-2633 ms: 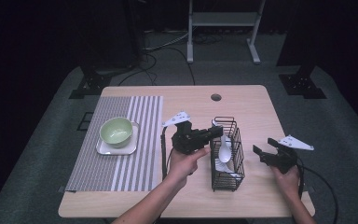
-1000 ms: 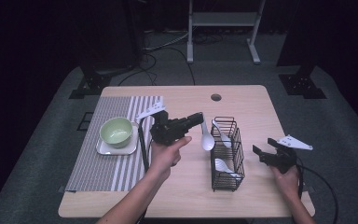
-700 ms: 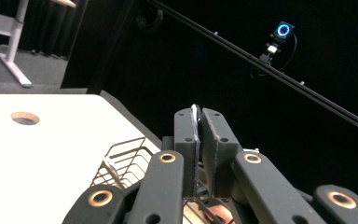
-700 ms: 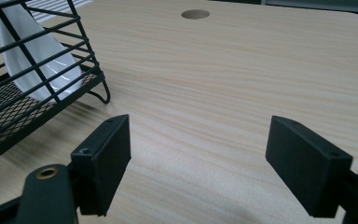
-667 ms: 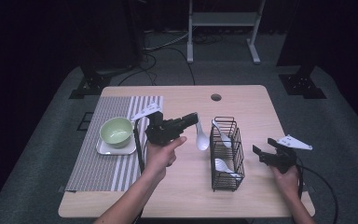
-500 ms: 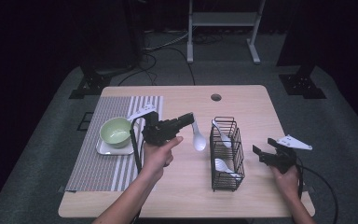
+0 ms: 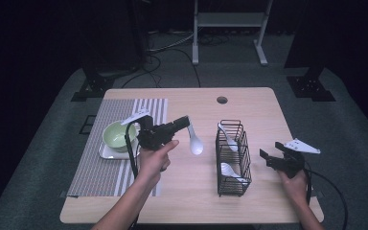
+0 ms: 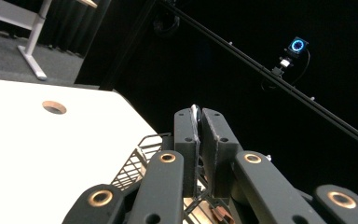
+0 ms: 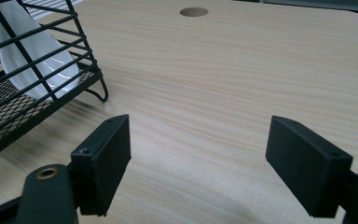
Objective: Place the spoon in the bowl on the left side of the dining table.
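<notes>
My left gripper (image 7: 186,122) hovers over the middle of the table, shut on the handle of a white spoon (image 7: 196,145) whose bowl hangs down. In the left gripper view the jaws (image 8: 198,116) are pressed together with a thin white edge of the spoon (image 8: 195,110) between them. A black wire basket (image 7: 232,160) stands to the right and holds two more white spoons (image 7: 228,169). A green bowl (image 7: 117,133) sits on a white plate (image 7: 106,153) to the left. My right gripper (image 7: 270,150) rests open right of the basket, nothing between its jaws (image 9: 198,135).
A grey striped placemat (image 7: 100,167) lies under the plate at the table's left. A round cable hole (image 7: 222,100) is near the far edge. In the right gripper view the basket (image 9: 9,107) with a spoon (image 9: 32,51) sits at the left.
My left gripper has lifted the spoon out of the basket and carried it leftward and slightly down, toward the bowl. The right gripper has stayed where it was.
</notes>
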`<action>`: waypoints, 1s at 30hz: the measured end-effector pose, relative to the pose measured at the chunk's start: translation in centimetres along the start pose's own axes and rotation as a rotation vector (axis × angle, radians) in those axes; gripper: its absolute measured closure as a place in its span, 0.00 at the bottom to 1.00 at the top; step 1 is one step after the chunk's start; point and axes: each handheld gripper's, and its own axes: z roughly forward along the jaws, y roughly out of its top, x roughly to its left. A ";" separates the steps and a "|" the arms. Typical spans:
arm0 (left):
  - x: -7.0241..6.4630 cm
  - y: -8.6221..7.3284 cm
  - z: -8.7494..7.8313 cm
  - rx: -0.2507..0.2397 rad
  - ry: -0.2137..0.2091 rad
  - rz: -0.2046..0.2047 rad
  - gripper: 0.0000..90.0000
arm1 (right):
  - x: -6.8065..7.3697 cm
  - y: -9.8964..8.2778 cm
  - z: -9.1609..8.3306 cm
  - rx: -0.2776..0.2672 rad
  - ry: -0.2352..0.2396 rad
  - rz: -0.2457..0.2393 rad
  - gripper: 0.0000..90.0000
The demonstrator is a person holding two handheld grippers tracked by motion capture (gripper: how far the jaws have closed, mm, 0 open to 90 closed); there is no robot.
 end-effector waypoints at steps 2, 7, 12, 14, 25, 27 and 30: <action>0.4 -0.1 -0.4 -0.002 0.008 -0.006 0.94 | 0.0 0.0 0.0 0.000 0.000 0.000 0.23; 1.0 -0.3 -0.9 -0.007 0.028 -0.015 0.94 | 0.0 0.0 0.0 0.000 -0.002 0.001 0.23; 1.7 -0.4 -1.7 -0.019 0.037 -0.034 0.94 | 0.0 0.0 0.0 0.002 -0.007 0.001 0.23; 1.8 -0.4 -2.1 -0.022 0.036 -0.032 0.94 | 0.1 0.0 0.0 0.005 -0.008 -0.005 0.23; 2.6 -0.3 -3.1 -0.034 0.062 -0.036 0.94 | 0.1 0.0 0.1 0.008 -0.013 -0.011 0.23; 2.8 -0.3 -3.3 -0.036 0.068 -0.037 0.94 | 0.1 0.0 0.1 0.008 -0.014 -0.012 0.23; 3.0 -0.2 -3.7 -0.040 0.078 -0.037 0.94 | 0.2 0.0 0.1 0.010 -0.015 -0.013 0.23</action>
